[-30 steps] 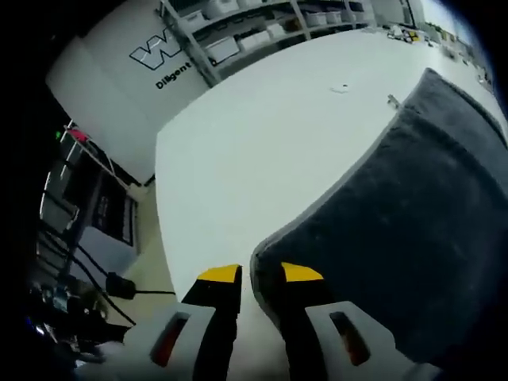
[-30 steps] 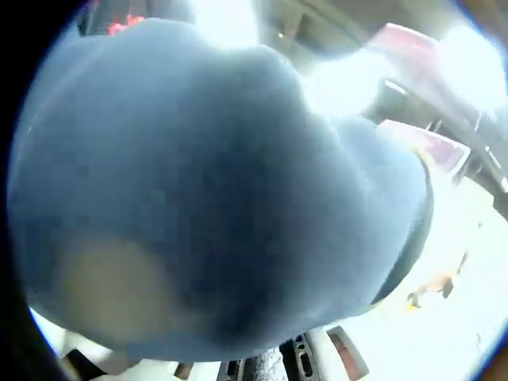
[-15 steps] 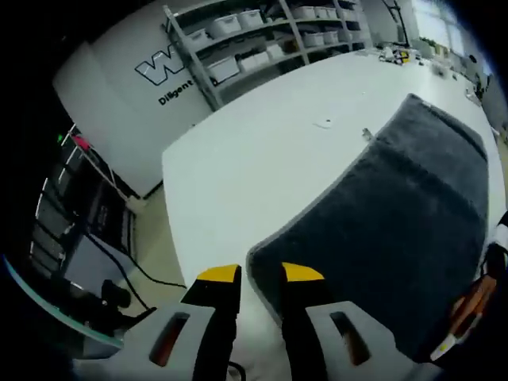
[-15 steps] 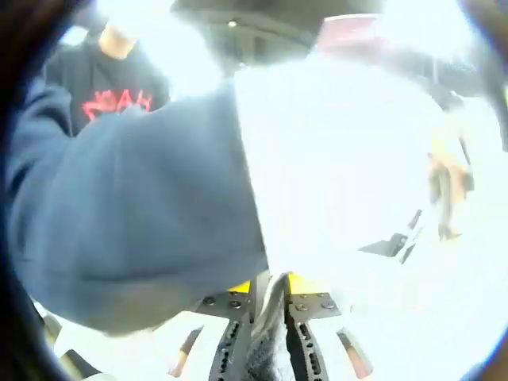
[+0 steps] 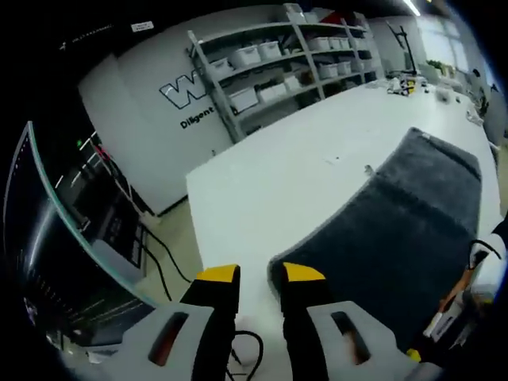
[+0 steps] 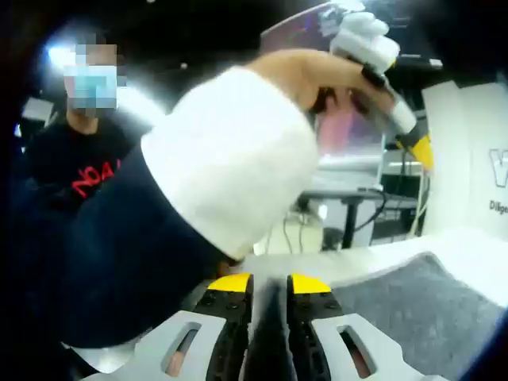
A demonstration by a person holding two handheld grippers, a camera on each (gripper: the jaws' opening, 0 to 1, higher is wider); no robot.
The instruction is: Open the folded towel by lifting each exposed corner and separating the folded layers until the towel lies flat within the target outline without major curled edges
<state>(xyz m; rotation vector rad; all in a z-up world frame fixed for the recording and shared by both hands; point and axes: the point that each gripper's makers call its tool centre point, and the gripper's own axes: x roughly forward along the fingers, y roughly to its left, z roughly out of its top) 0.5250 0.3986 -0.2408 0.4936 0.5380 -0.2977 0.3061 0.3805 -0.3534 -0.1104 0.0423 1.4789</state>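
Grey shelving [image 5: 270,63] lines the logo-marked wall [image 5: 151,119].

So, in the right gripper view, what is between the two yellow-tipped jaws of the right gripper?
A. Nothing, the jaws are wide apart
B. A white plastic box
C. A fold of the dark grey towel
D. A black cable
C: the right gripper has its jaws close together on a ridge of the dark grey terry towel, which rises between them and spreads over the white table to the right.
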